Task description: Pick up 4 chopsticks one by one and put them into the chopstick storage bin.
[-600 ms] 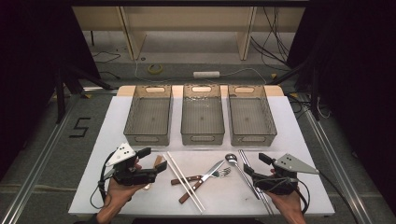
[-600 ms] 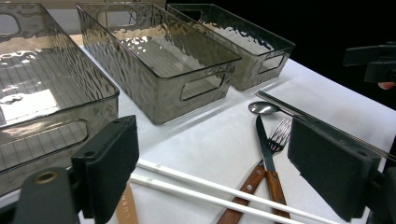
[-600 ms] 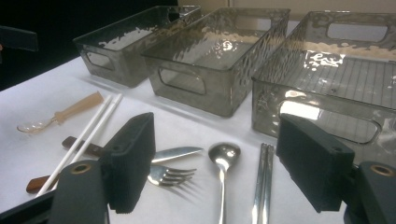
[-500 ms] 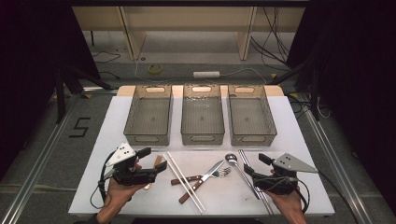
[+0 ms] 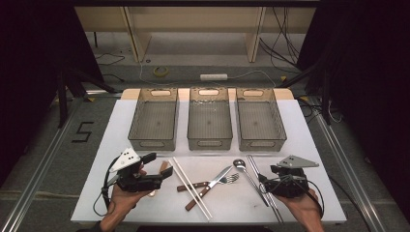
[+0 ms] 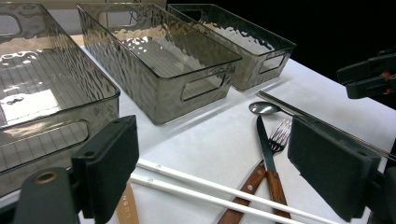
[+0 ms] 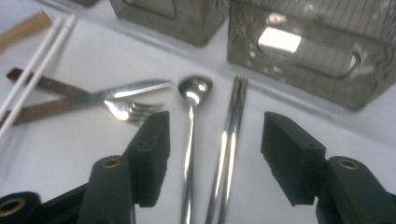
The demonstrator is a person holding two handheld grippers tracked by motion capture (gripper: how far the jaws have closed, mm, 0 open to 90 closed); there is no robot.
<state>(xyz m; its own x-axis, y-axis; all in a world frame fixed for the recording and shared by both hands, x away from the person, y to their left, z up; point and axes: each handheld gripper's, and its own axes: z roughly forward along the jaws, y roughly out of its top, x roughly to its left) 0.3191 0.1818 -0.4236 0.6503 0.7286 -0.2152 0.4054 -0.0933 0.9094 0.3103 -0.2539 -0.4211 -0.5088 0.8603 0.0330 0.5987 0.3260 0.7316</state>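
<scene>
R gripper [image 7: 215, 154] jaws spread, nothing pinched, low over the slim metal spoon [image 7: 190, 140] & pair of steel chopsticks [image 7: 229, 149] lying side by side on the white tabletop [image 5: 309, 130]. L gripper [image 6: 215, 172] also spread, empty, above the white plastic chopsticks [image 6: 205, 186]. Three smoky clear plastic bins [image 5: 209, 121] in a row behind the cutlery, nothing inside any.

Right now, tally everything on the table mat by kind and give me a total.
Clear bins: 3
White chopsticks: 2
Metal chopsticks: 2
Spoon: 1
Fork: 1
Knife: 1
Wooden piece: 1
Total: 11
</scene>
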